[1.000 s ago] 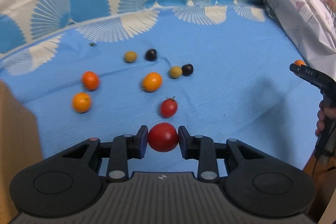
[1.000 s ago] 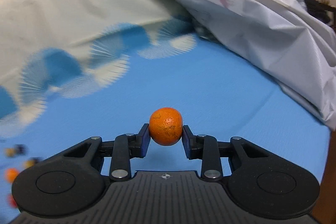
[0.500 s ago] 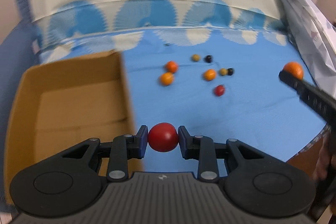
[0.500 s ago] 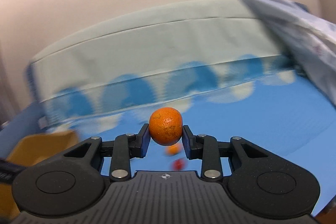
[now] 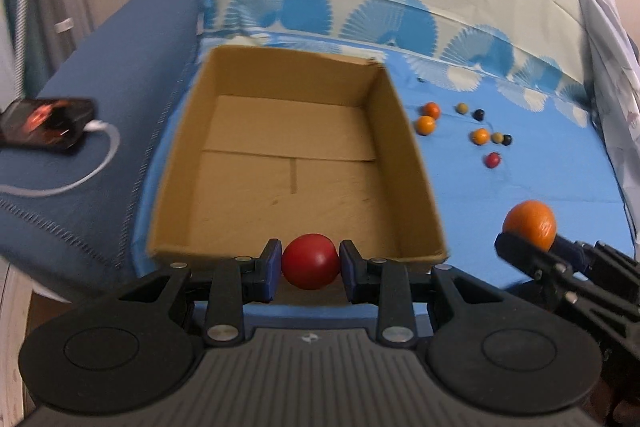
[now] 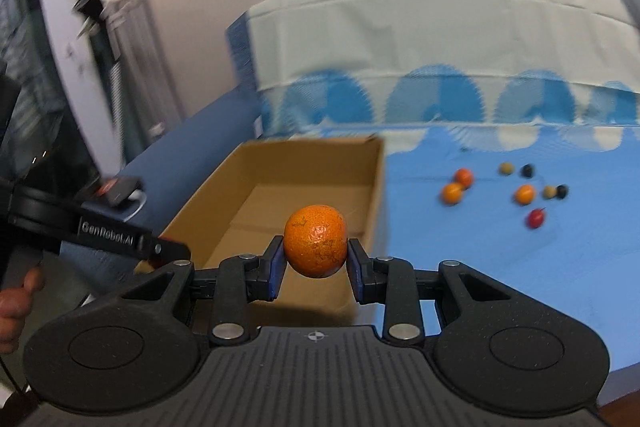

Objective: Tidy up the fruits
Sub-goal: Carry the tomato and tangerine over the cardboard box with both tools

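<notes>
Left gripper: jaws clamped on one red tomato, held at the near wall of the cardboard box. Box floor bare, nothing in it.

Right gripper: jaws clamped on one orange mandarin, held in front of the box's near right corner, above the blue sheet.

Loose fruit on the sheet, right of the box, eight in all:
- three orange fruits, two of them touching, nearest the box;
- two yellowish balls;
- two black balls, each just beside a yellowish one;
- one small red tomato, nearest the camera.

One phone with a white cable lies on the dark blue cushion left of the box. A hand shows at the left edge of the right wrist view.
</notes>
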